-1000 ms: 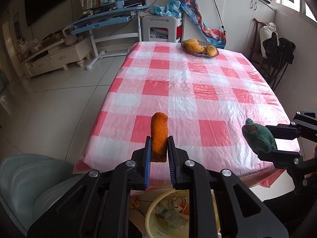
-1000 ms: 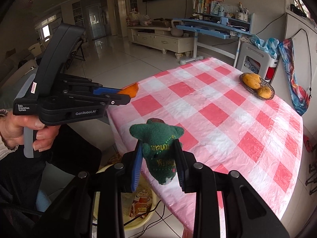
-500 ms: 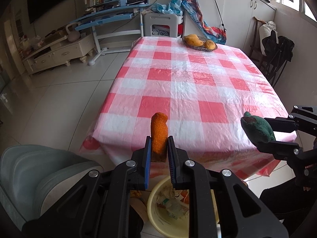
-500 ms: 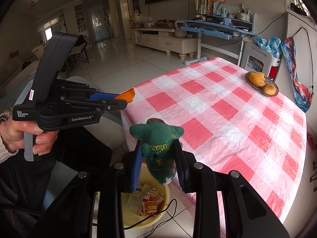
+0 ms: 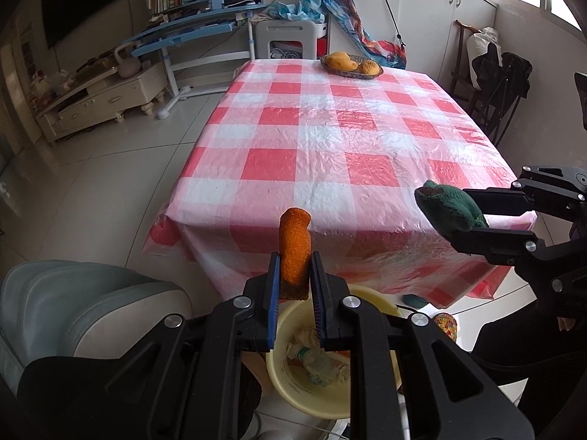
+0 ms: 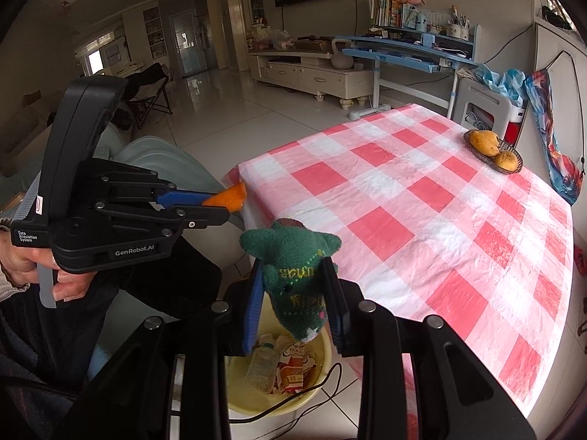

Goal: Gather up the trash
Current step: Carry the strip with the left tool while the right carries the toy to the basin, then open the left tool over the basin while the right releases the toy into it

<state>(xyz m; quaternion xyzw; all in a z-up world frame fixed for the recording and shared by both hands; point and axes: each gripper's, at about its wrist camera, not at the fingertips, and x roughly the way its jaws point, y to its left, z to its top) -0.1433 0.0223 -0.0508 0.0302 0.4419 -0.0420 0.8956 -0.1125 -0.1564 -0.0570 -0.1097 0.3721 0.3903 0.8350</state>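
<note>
A: Bin first. Pale yellow round plastic basin (image 5: 293, 396) sits on the floor just off the near table edge, already holding a clear bottle and crumpled wrappers. Both grippers hang above it.

B: Left gripper (image 5: 293, 282)?

A: Pressed together on an orange spongy roll (image 5: 294, 249), held upright, lower end pinched between the blue pads, rounded top sticking out. Directly over the basin's near rim. My read: it's lined up for a drop.

B: Right?

A: Right gripper (image 6: 295, 304) pinches a dark green plush toy (image 6: 293, 278), head up, yellow-green stitched lettering on the body, tail end dangling toward the basin. Jaws are partly spread because the toy is fat. Also above the basin, on the table side.

B: Why both loaded?

A: Likely one trip, two items. Releasing should land both in the basin.

B: Beyond the basin?

A: Table in a red-and-white checked plastic cloth (image 5: 341, 139), bare except for a dark woven dish of yellow fruit (image 5: 351, 66) at the far edge. Probably not trash.
</note>
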